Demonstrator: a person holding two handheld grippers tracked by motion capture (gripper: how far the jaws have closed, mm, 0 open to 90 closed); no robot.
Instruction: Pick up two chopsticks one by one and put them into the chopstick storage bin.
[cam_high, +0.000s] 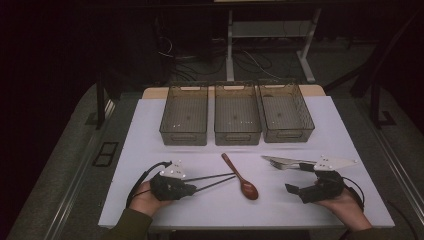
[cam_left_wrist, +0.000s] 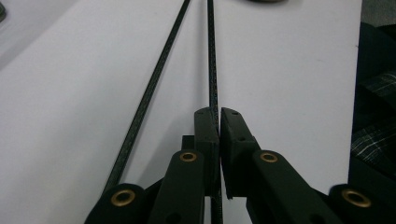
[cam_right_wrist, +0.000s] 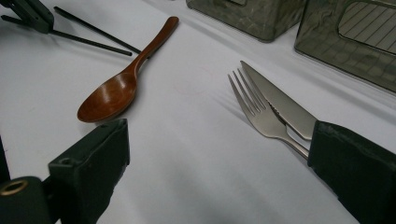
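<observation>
Dark floor, cable loops and white desk legs frame a white-topped table (cam_high: 150, 125), where three smoky translucent plastic bins (cam_high: 184, 114) stand side by side along the far edge and serve as the landmark for everything else. Below the left bin, on the near side of the table, the left gripper (cam_high: 192, 187) has its jaws pressed almost together on one of two thin black chopsticks (cam_left_wrist: 212, 70), pinching it at its near end; the second chopstick (cam_left_wrist: 154, 79) lies loose just beside it, the pair fanning slightly apart as they run toward the middle of the table. From the tool, both sticks point rightward, their long axes ending close to the handle of a reddish-brown wooden spoon (cam_high: 240, 176), which lies diagonally below the middle bin with its bowl toward the person. Below the right bin, a steel fork (cam_right_wrist: 254, 109) and a steel table knife (cam_right_wrist: 280, 102) rest side by side and touching, tips toward the spoon and handles running right. The right gripper (cam_high: 295, 190) sits near those handles with its jaws spread wide and nothing between them. The left hand is plainly the nearer to the chopsticks, and any lift will likely turn on that long axis: gripped at one end, the stick may droop or swing, and its loose partner stays behind. No brand, label or legible writing appears on the bins, the cutlery or the grippers.
</observation>
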